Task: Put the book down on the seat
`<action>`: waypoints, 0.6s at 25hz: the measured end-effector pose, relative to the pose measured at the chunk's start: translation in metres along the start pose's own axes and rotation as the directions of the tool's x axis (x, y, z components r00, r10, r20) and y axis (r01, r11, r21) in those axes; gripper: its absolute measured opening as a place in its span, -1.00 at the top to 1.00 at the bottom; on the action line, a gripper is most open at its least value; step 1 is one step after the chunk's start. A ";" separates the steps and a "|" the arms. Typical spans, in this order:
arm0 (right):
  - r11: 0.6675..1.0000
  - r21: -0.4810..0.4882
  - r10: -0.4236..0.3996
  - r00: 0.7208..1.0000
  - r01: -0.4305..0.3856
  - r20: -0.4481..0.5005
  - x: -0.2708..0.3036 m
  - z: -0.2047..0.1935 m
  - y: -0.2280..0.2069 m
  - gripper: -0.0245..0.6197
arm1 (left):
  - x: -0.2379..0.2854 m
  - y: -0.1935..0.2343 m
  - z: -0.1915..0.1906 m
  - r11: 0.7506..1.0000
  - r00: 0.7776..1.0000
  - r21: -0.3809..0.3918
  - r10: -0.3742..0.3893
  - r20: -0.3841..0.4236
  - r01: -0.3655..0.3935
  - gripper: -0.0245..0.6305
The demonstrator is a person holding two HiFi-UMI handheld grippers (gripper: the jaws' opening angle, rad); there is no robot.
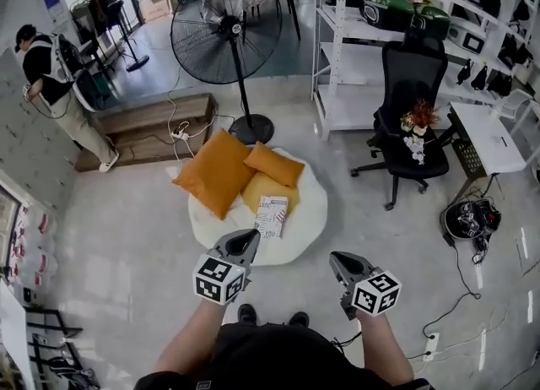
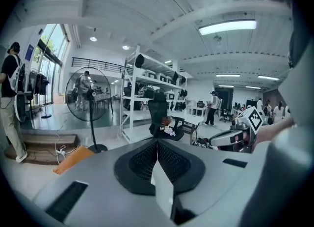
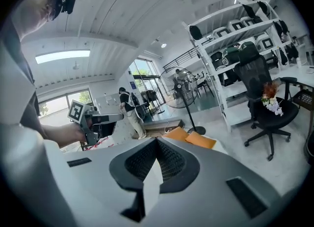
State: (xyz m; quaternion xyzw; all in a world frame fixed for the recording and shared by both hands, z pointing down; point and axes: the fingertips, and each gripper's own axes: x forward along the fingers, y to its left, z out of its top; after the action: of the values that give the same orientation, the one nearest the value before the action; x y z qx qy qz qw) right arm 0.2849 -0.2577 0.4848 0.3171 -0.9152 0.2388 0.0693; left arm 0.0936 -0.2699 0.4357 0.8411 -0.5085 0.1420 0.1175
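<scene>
Left tongs (image 1: pixel 252 235) and right tongs (image 1: pixel 336 257) pinched empty, book (image 1: pixel 272 216) on white seat (image 1: pixel 314 204), orange cushions (image 1: pixel 215 173), fan (image 1: pixel 226 29) behind

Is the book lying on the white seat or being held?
Lying down: the book rests flat on the white seat, beside the orange cushions.

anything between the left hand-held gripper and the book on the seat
Nothing visible. The book lies uncovered on the seat, just ahead of the left hand-held gripper; the orange cushions sit beyond it.
</scene>
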 end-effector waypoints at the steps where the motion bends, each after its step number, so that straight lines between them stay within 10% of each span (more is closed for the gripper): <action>1: 1.000 -0.003 0.002 1.000 -0.002 0.000 0.005 0.005 0.001 0.88 | -0.001 0.006 0.001 1.000 1.000 -0.001 -0.005 -0.003 0.005 0.91; 10: 0.986 -0.162 -0.019 0.996 0.033 0.090 0.045 0.106 0.033 0.88 | -0.011 0.075 0.056 0.997 0.998 0.056 -0.057 -0.010 0.057 0.91; 15: 0.984 -0.162 -0.036 0.970 0.076 0.239 0.048 0.149 0.065 0.88 | -0.038 0.111 0.096 0.998 0.983 -0.040 0.045 0.178 -0.038 0.91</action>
State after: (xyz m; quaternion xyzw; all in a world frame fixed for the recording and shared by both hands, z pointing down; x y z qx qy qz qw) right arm 0.2105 -0.3110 0.3421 0.3618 -0.9247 0.1184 -0.0061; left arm -0.0107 -0.3216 0.3385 0.8374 -0.5369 0.0592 0.0835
